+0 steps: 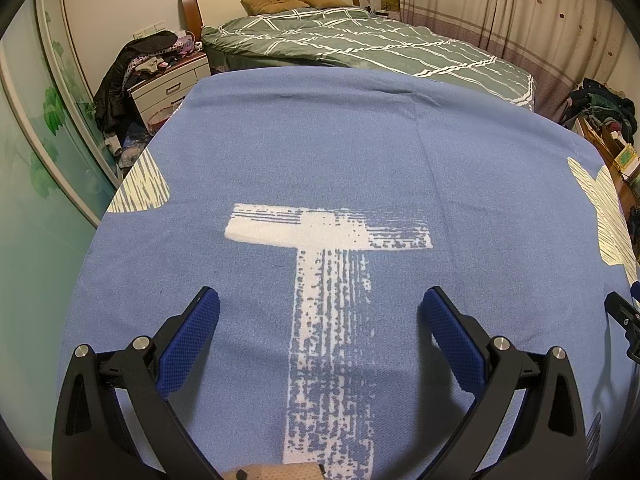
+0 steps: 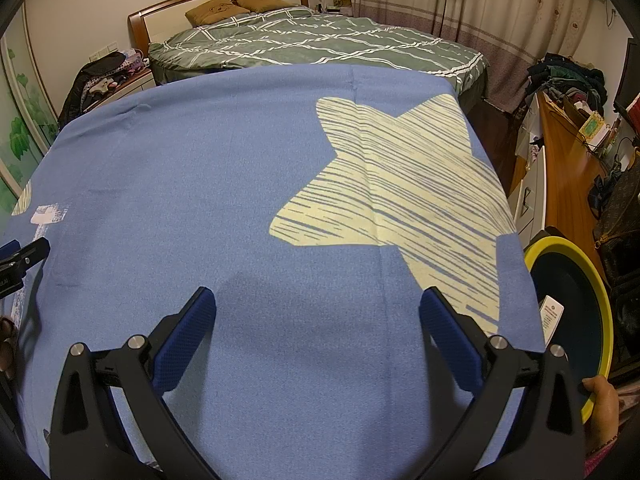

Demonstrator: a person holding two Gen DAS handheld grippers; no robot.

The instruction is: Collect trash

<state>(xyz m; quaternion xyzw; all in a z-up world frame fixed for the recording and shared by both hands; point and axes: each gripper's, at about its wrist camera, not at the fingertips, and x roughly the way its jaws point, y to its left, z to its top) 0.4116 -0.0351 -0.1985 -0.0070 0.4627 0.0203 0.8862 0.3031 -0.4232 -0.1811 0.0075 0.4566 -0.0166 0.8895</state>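
Note:
A blue cloth (image 1: 360,152) with a white T print covers the table. My left gripper (image 1: 322,304) hovers open over the print, with nothing between its blue pads. A tan crumpled-looking thing (image 1: 276,472) peeks in at the bottom edge; I cannot tell what it is. My right gripper (image 2: 319,304) is open and empty too, above the blue cloth (image 2: 200,180) near a pale yellow star print. Beside the table's right edge is a yellow-rimmed dark bin (image 2: 606,312) with a white printed card (image 2: 551,316) in it. A hand (image 2: 602,398) holds its rim.
Beyond the table stands a bed (image 1: 360,40) with a green checked quilt. A nightstand (image 1: 168,84) piled with clothes is at the left. A wooden desk (image 2: 568,168) with clutter runs along the right. The left gripper's body (image 2: 20,260) shows at the left edge.

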